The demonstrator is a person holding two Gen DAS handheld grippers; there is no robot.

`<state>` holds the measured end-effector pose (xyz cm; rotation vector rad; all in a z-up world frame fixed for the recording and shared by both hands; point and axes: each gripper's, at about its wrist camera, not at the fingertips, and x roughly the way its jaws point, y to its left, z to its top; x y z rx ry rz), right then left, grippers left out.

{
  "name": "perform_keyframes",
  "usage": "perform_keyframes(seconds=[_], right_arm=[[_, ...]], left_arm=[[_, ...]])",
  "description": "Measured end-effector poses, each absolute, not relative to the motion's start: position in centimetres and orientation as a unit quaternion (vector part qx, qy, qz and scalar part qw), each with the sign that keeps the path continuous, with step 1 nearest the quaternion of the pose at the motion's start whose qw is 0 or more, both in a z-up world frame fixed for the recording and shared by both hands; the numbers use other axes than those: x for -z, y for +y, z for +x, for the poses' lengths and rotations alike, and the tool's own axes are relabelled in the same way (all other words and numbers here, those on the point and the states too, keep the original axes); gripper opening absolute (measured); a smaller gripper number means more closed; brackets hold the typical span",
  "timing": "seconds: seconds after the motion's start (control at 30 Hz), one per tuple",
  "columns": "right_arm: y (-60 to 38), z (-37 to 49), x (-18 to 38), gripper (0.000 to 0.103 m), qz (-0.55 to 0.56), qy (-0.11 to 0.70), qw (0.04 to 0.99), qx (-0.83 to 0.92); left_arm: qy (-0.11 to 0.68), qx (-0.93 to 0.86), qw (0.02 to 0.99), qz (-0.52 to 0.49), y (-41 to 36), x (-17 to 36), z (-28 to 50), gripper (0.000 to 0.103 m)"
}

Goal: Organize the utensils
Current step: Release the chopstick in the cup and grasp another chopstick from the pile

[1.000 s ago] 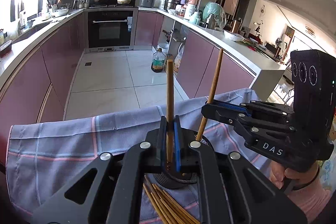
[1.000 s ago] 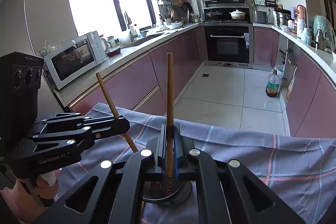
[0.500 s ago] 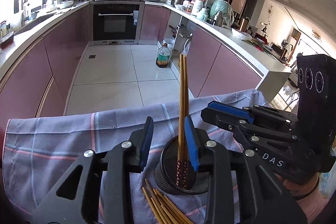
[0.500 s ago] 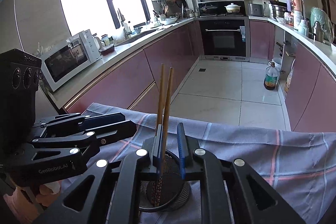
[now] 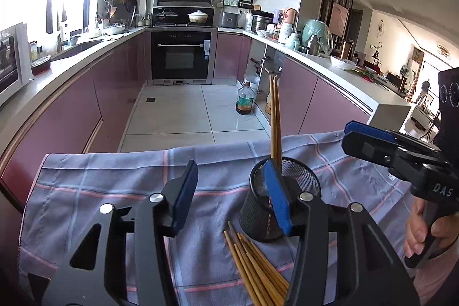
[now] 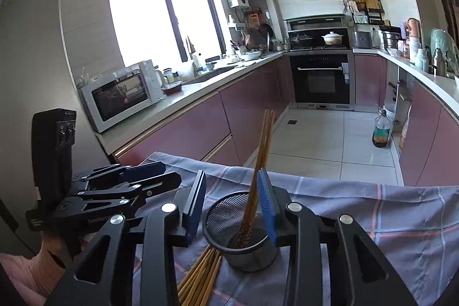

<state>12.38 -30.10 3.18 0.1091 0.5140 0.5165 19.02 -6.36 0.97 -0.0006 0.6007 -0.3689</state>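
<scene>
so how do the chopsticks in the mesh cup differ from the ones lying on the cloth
The chopsticks in the cup stand nearly upright, leaning on the mesh cup rim; the loose chopsticks lie flat on the cloth. Those in the cup are two; the loose ones form a larger bundle. Both look alike: same brown wood.

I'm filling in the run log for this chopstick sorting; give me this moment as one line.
left tongs: open, empty | right tongs: open, empty | two chopsticks: upright in mesh cup | loose chopsticks: on cloth beside cup

Plaid cloth, oven, microwave, oil bottle
</scene>
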Motion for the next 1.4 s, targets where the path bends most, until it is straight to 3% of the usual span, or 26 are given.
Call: perform_keyframes(seconds=[0.5, 1.17, 1.3, 1.4], right_arm=[[-26.4, 8.0, 7.8, 0.038, 0.014, 0.404, 0.875, -0.265], [-25.2, 7.9, 10.4, 0.029, -0.005, 0.436, 0.868, -0.238], [-25.2, 7.9, 10.3, 0.028, -0.016, 0.433, 0.873, -0.226], [-25.4, 8.0, 10.3, 0.028, -0.014, 0.434, 0.873, -0.222]], left_arm=[[0.391, 0.153, 0.907, 0.038, -5.0, 9.9, 13.0, 0.055], [0.441, 0.175, 0.878, 0.058, -6.5, 13.0, 13.5, 0.057], [0.443, 0.181, 0.876, 0.067, -6.6, 13.0, 13.4, 0.051], [0.448, 0.173, 0.873, 0.084, -6.6, 13.2, 13.5, 0.041]])
